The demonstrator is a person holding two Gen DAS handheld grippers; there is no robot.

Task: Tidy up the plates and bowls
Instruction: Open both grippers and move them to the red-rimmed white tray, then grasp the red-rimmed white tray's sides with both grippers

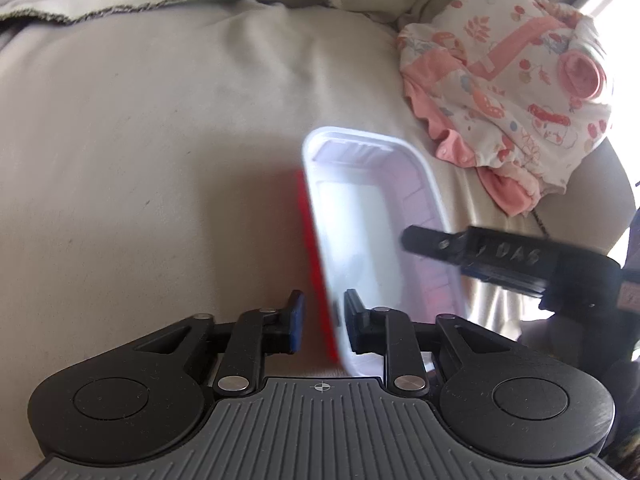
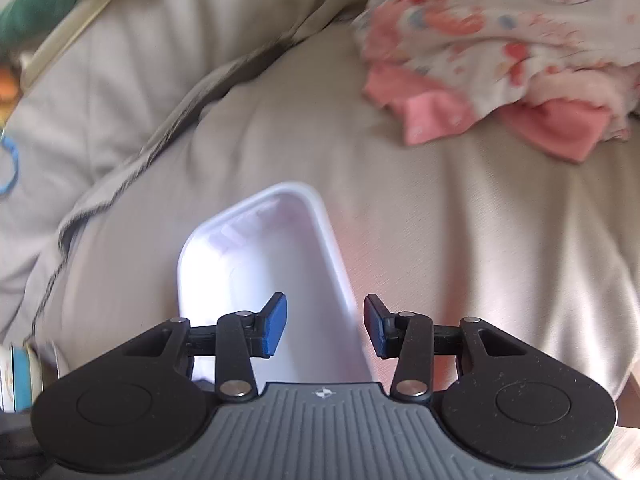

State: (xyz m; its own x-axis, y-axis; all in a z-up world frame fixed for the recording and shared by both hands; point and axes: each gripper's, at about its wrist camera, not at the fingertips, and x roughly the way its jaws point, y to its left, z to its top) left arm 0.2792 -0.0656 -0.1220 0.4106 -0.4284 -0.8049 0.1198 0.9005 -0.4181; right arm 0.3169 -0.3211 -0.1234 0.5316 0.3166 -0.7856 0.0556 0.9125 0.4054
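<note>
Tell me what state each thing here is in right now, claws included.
White tray: empty, tilted on edge, red underside showing.
Left claw: nearly shut, its fingers straddling the tray's near rim.
Right claw: open, straddling the tray's right rim, not gripping.
Patterned baby clothes: crumpled in a heap.
Beige bedding: wrinkled.

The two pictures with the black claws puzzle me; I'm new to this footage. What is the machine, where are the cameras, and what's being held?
There is no robot: a person holds a two-finger gripper in each hand, each with a camera looking along its fingers. In the left camera's picture, the left gripper pinches the wall of a white tray with a red outside. In the right camera's picture, the right gripper stands open around that tray's other rim. Everything sits over a beige bedcover, with pink patterned clothing lying beyond.
</note>
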